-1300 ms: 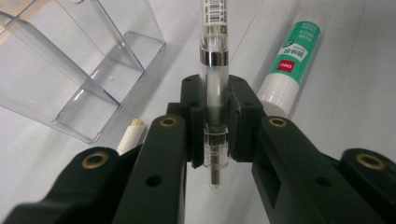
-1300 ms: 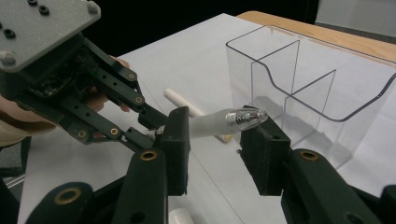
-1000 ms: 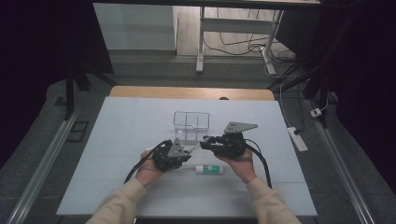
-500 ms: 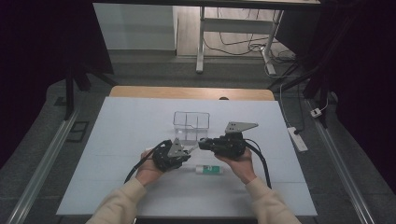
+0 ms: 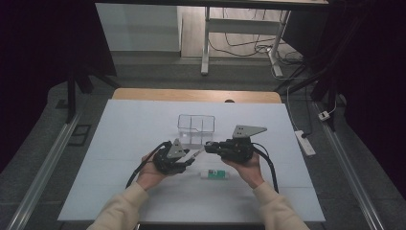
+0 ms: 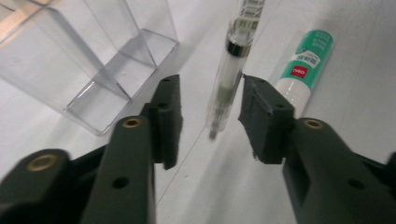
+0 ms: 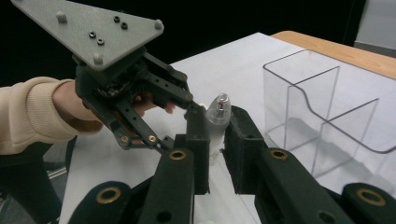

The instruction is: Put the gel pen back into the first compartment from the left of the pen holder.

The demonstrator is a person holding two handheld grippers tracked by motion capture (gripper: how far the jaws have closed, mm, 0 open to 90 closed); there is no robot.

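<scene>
Nearby, a clear divided box (image 5: pixel 196 128) and glue stick (image 5: pixel 215 174) flanked the pen (image 7: pixel 218 116), clamped by the right gripper (image 7: pixel 214 128), while the left gripper (image 6: pixel 210 119) had just released it.

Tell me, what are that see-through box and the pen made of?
The box looks like clear hard plastic, probably acrylic: you see straight through its glossy walls and divider to the table. The pen seems to be clear plastic as well, its inner parts showing through the barrel, with a shiny ring that may be metal.
</scene>
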